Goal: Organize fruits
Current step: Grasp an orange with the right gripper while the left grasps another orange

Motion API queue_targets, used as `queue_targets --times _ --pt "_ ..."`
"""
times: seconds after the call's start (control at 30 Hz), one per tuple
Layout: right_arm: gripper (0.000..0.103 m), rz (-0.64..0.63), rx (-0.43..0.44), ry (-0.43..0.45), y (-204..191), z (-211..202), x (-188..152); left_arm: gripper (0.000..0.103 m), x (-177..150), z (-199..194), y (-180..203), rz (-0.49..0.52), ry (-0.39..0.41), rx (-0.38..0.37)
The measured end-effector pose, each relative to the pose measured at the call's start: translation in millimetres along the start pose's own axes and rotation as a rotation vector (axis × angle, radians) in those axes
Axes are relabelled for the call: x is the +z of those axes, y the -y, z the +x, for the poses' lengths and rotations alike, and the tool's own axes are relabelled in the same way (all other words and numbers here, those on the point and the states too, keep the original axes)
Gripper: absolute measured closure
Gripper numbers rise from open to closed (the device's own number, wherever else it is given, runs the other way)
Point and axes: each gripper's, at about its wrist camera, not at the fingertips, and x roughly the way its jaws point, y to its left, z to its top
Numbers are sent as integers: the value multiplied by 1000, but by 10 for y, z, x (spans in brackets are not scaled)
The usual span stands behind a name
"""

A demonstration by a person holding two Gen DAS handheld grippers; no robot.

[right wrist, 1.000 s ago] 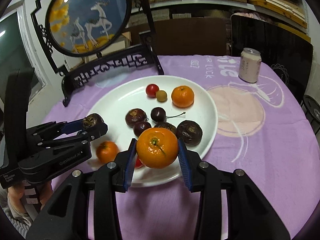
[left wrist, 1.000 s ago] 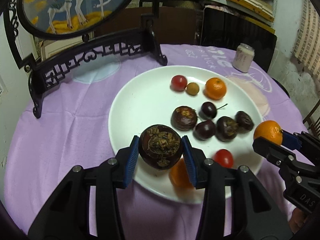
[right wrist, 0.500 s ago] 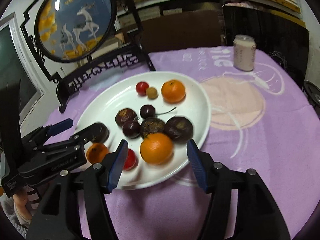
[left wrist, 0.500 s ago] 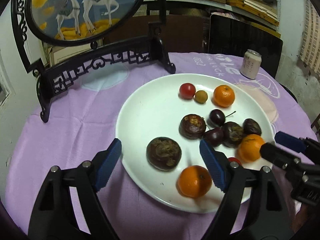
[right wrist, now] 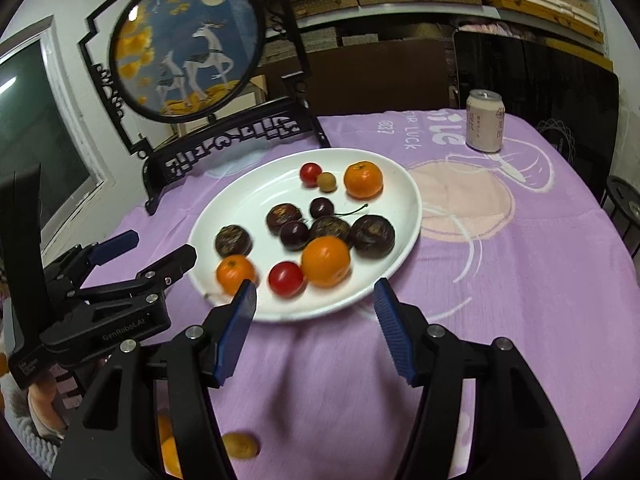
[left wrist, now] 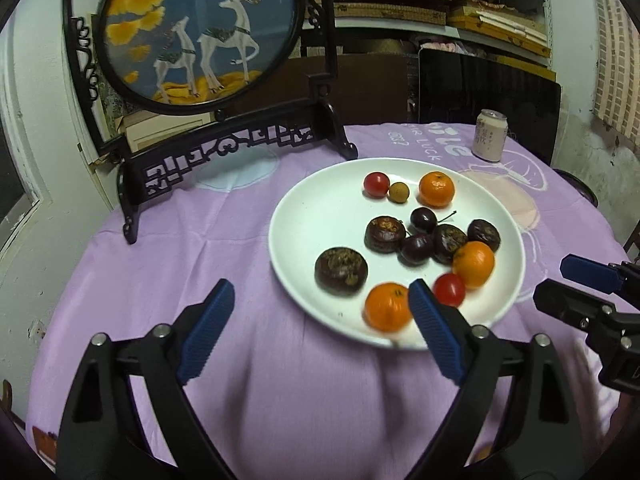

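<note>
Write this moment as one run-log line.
left gripper: opening, empty | right gripper: open, empty | white plate: holds fruit | can: upright

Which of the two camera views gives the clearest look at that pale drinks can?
The right wrist view: the can stands nearer and larger, with its top rim visible. In the left wrist view the can looks smaller, far off near the cloth's edge.

White plate holds 3 orange tangerines, on lilac tablecloth with white lettering.
</note>
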Motion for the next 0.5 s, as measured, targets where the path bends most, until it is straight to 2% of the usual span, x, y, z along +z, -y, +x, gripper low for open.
queue_targets --times 0.1,0.37,0.47,0.5 --pt "42 -21 9 4 -57 -136 -149 6 -105 -137 -32 4 5 6" --pt "41 -35 21 -14 -104 -392 -521 3 -413 -400 -86 21 -12 27" --pt "38 -57 47 -34 -179 -473 -678 3 -532 -510 -70 48 -9 48" --pt "34 -73 51 -41 -217 -495 -735 2 -556 -537 -75 51 -6 52"
